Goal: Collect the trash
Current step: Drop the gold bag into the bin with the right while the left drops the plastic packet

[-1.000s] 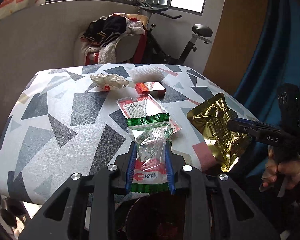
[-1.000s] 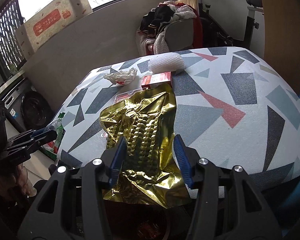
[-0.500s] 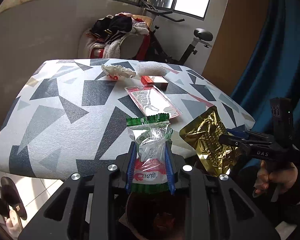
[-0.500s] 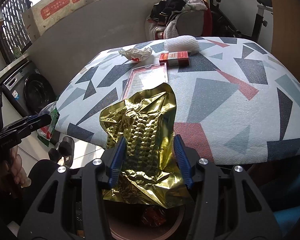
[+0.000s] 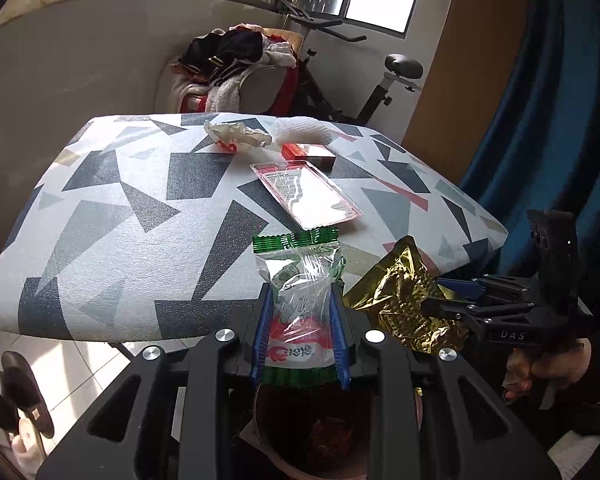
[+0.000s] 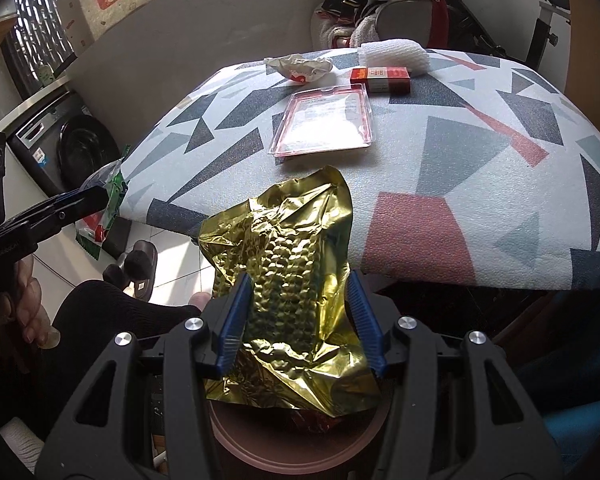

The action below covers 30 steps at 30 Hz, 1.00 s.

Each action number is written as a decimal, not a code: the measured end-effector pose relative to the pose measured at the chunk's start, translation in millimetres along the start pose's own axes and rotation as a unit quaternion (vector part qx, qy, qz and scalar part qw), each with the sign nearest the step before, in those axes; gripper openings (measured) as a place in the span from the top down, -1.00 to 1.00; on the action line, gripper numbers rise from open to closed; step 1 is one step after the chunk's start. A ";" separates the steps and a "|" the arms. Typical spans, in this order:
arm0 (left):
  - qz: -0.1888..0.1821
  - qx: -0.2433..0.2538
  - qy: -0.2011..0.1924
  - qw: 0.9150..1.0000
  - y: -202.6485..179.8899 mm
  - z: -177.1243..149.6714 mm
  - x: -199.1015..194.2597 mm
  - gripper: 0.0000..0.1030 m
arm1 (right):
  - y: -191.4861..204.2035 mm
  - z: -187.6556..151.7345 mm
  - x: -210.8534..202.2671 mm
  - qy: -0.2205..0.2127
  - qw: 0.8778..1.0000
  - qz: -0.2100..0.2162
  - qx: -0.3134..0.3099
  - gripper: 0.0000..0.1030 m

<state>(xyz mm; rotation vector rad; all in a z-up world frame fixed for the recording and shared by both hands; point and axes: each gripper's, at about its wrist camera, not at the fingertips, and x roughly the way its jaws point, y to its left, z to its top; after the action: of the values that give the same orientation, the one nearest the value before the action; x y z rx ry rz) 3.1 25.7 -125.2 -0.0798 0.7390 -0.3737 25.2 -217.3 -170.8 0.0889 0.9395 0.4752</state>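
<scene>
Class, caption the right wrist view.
Right gripper holds gold foil bag above the bin.

clear wrapper (image 5: 300, 304): green-edged with red print, upright, pinched between blue pads, off the near edge of the table (image 5: 112, 216)
gold bag (image 6: 288, 288): crumpled foil, clamped, off the table's near edge
bin (image 6: 296, 436): brownish, round, below both; contents unclear
still on table: flat blister pack (image 5: 306, 194), red box (image 5: 308, 152), crumpled paper (image 5: 236, 138), white foam net (image 6: 394, 56)

The patterned table (image 5: 148, 216) is being viewed downward from both wrists, close by its near edge; each claw is being caught sideways by the other camera.
</scene>
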 end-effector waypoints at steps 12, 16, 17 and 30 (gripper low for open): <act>-0.002 0.004 0.002 1.000 -3.6 -1.5 3.6 0.49 | 0.0 -7.0 9.9 0.027 1.000 0.007 0.000 -0.44; -0.003 0.018 0.010 1.000 -7.6 -6.0 7.9 0.49 | -3.3 -1.8 9.2 0.019 1.000 -0.007 -0.013 -0.51; -0.003 0.025 0.012 1.000 -9.5 -7.7 9.4 0.49 | -5.7 0.0 8.5 0.013 1.000 -0.005 -0.020 -0.57; -0.054 0.064 0.021 0.996 -22.7 -34.6 40.1 0.47 | -47.6 6.5 4.1 -0.045 0.998 -0.040 -0.010 -0.85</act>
<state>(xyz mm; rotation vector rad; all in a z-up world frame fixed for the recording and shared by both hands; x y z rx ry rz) 0.1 -7.7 -172.0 0.0098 0.7526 -0.5267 49.2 -257.2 -183.1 0.0530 0.8470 0.4028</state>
